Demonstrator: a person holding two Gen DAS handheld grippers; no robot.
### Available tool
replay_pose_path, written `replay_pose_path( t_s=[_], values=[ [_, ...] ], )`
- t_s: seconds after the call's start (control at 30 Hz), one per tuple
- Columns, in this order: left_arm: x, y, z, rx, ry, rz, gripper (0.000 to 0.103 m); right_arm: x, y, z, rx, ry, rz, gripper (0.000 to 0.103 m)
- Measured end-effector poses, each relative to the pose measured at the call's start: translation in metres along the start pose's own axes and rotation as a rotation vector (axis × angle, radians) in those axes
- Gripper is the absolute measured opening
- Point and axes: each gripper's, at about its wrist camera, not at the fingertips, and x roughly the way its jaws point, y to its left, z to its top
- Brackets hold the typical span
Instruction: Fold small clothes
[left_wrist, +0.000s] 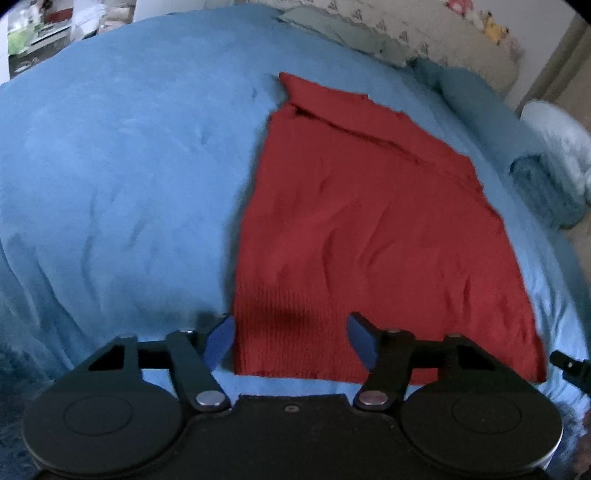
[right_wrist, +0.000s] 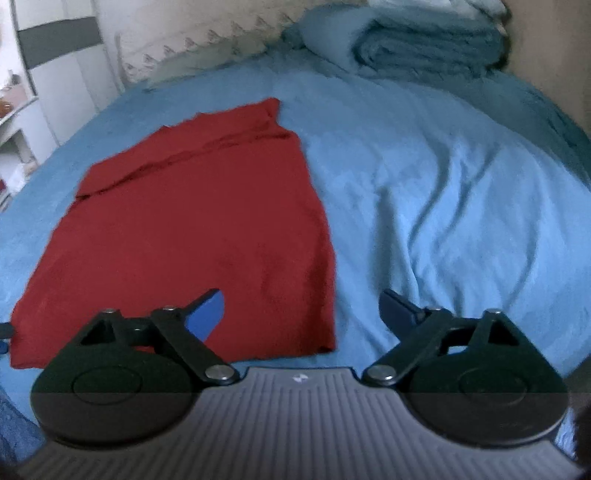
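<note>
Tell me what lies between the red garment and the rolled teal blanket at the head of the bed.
Only bare, wrinkled blue bedspread lies between the red garment and the rolled teal blanket, as the right wrist view shows.

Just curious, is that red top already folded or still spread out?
Partly folded: the red top lies flat on the blue bedspread, sleeves apparently tucked in, a fold line crossing its far end.

A bedroom: blue bedspread (right_wrist: 424, 166), folded blankets (right_wrist: 406, 40), probably a wardrobe (right_wrist: 62, 55) behind
</note>
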Motion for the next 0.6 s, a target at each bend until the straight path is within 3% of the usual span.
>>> replay_pose_path(
  t_s=[0.2,0.4,0.47,0.6],
  values=[
    [0.007,-0.002,-0.005,0.027,0.016,0.038,0.058,0.030,-0.006,-0.005,0.039,0.150,-0.029,0.076],
    [0.013,0.001,-0.005,0.022,0.025,0.045,0.056,0.033,-0.005,-0.006,0.046,0.138,-0.030,0.065],
    [0.014,0.001,-0.004,0.023,0.027,0.044,0.056,0.033,-0.006,-0.006,0.038,0.135,-0.022,0.053],
    [0.014,0.005,-0.004,0.011,0.034,0.035,0.055,0.034,-0.005,-0.005,0.035,0.132,-0.010,0.049]
  ],
)
